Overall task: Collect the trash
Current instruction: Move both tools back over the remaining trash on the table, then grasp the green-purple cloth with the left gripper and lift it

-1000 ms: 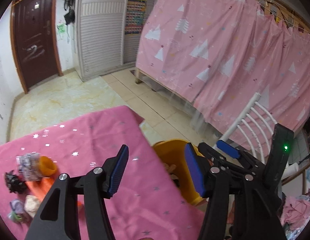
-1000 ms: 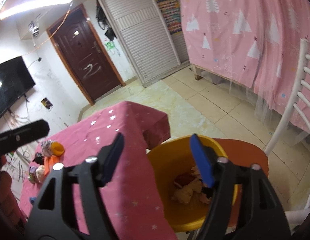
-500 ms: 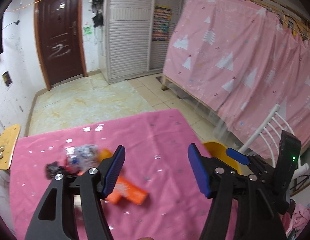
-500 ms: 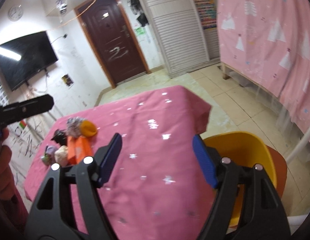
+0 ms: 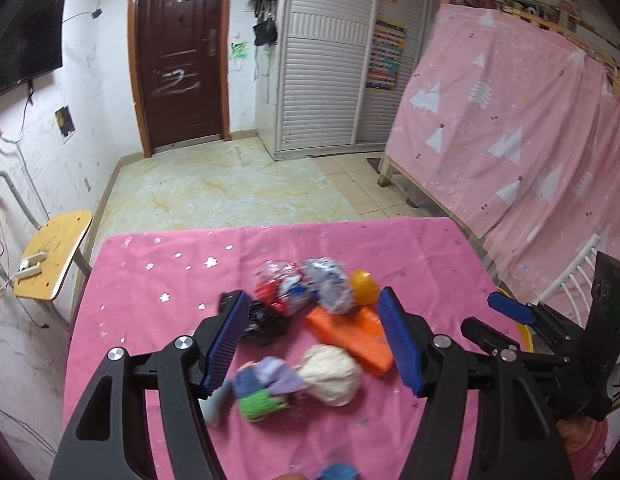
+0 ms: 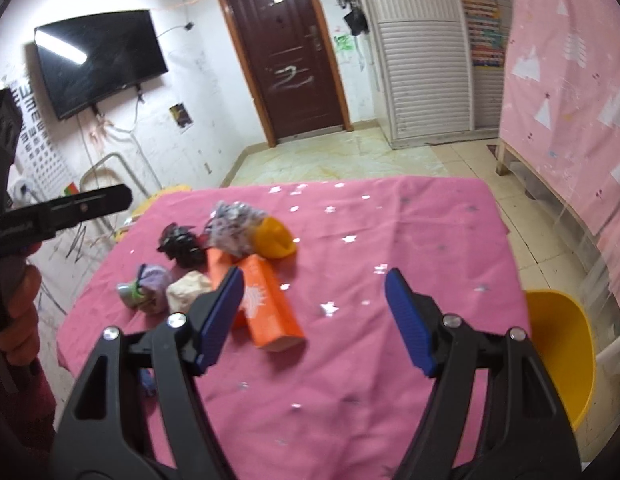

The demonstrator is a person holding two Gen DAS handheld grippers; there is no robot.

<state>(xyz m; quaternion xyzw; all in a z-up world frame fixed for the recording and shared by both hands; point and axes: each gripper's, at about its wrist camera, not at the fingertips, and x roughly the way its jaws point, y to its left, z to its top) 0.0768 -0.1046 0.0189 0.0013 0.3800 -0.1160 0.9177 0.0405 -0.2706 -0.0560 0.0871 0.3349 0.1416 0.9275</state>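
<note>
Most of the trash is yet to be collected: a wad [image 6: 146, 287], black scrap [image 6: 182, 245], white ball [image 6: 189, 287], foil wrapper [image 6: 232, 227], orange box [image 6: 266, 304] and yellow cup [image 6: 275, 238] lie clustered on the pink table [image 6: 410, 240]. The left gripper [image 5: 314, 338], jaws just widened, hangs open and empty over them. The right gripper [image 6: 316, 316] is open and empty too. The yellow bin [image 6: 562, 344] waits at the table's right edge.

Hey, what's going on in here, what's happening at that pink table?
A person is clearing trash off the pink table, holding a two-finger gripper in each hand. The left gripper and the right gripper are both open and empty; the left one's jaws have just been opening. They point at a pile of litter: an orange box, crumpled wrappers, a white wad and a yellow cup. The yellow bin waits by the table's right edge. Nothing is gripped yet.
</note>
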